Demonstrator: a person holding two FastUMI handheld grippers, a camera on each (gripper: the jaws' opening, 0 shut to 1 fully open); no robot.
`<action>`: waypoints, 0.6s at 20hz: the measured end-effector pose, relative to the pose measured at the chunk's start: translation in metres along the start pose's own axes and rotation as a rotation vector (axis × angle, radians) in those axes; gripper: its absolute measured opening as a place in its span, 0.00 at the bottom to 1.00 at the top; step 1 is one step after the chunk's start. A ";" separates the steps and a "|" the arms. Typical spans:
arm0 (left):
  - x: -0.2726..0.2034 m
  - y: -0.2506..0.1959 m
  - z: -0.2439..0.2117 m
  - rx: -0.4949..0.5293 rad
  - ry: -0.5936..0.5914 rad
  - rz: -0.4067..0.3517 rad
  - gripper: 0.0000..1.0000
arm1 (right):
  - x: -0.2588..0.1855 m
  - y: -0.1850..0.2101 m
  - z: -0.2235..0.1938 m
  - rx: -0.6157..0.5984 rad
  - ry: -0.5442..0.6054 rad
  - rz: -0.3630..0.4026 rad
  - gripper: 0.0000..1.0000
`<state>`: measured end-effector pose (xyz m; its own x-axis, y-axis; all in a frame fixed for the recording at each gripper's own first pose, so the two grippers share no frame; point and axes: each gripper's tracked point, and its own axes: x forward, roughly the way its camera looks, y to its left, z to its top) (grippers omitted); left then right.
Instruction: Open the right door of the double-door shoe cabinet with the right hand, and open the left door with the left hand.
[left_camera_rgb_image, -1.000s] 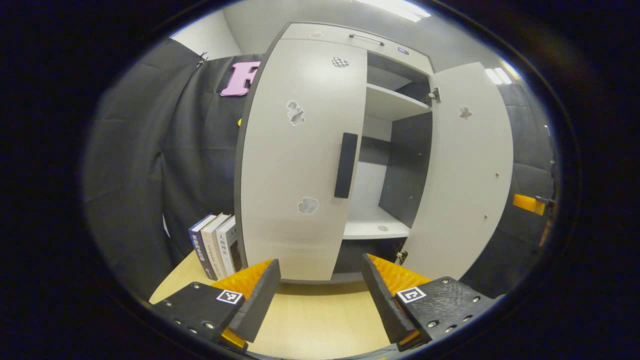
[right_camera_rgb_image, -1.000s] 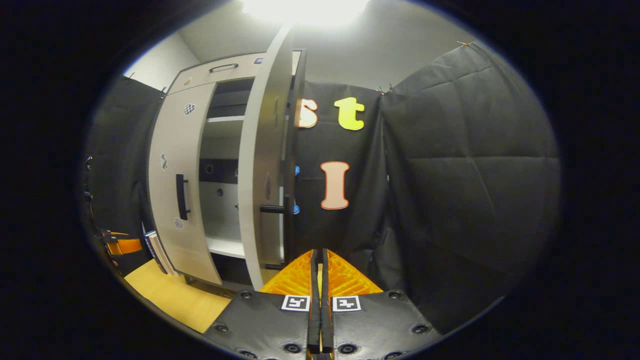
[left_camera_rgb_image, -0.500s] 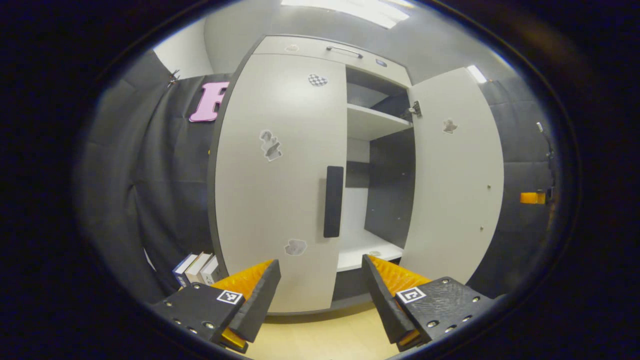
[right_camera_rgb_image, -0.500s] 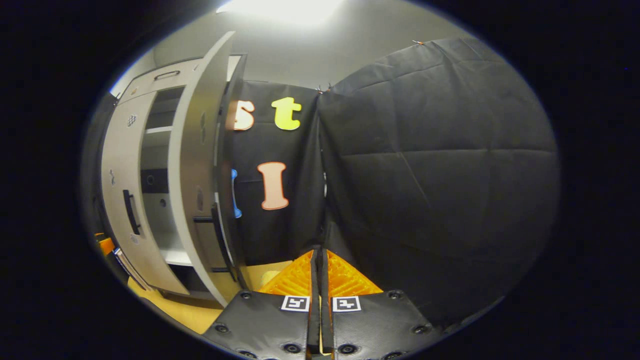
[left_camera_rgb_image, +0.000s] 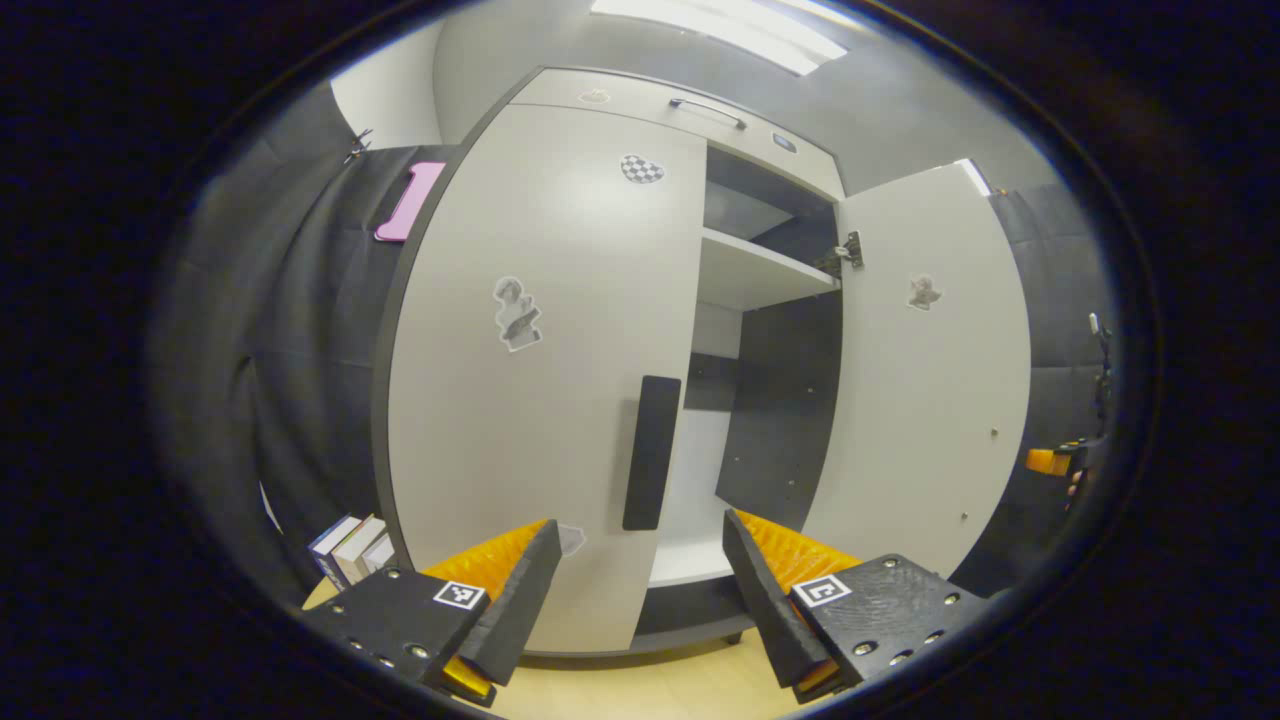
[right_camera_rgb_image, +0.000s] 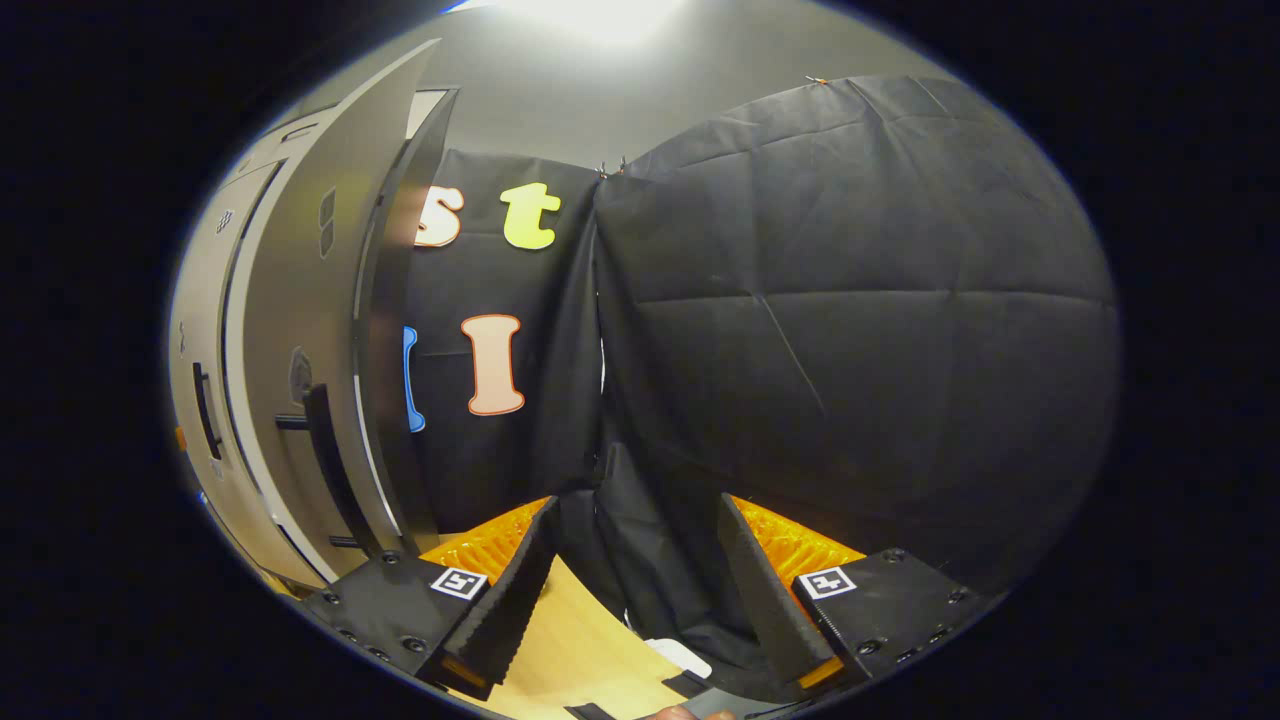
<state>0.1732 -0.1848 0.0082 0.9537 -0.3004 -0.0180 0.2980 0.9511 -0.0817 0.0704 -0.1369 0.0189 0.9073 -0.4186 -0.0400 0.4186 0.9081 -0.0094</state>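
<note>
The cabinet (left_camera_rgb_image: 640, 100) stands on the counter (left_camera_rgb_image: 640, 690) against the black cloth wall. It has two doors. The left door (left_camera_rgb_image: 540, 380) is closed, with one dark vertical handle (left_camera_rgb_image: 651, 452) near its inner edge and four stickers on its face, the lowest partly hidden behind a finger. The right door (left_camera_rgb_image: 930, 380) is swung wide open, showing one sticker and a hinge (left_camera_rgb_image: 850, 250) at its upper corner. Inside the open half, two shelves are visible, one high (left_camera_rgb_image: 760, 275) and one low (left_camera_rgb_image: 690, 565).

The left gripper (left_camera_rgb_image: 640, 570) hangs in front of the cabinet, fingers spread wide and holding nothing, the handle just above the gap between them. Three books (left_camera_rgb_image: 350, 545) stand beside the cabinet's left side.

In the right gripper view, the right gripper (right_camera_rgb_image: 635, 575) is spread open and empty, facing the cloth wall, with the open door (right_camera_rgb_image: 300, 330) and its handle (right_camera_rgb_image: 325, 450) off to the left.
</note>
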 end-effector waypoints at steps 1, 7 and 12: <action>0.006 0.002 0.001 0.004 0.004 0.021 0.95 | 0.011 0.000 -0.001 0.008 0.002 0.017 0.95; 0.038 0.008 0.012 -0.014 0.006 0.097 0.87 | 0.075 0.000 -0.010 0.061 0.018 0.098 0.95; 0.059 0.005 0.009 0.014 0.028 0.137 0.82 | 0.116 -0.002 -0.035 0.030 0.069 0.124 0.95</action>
<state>0.2316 -0.1969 0.0155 0.9840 -0.1692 -0.0560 0.1656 0.9842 -0.0629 0.1736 -0.1875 -0.0212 0.9477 -0.3003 -0.1080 0.3050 0.9519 0.0301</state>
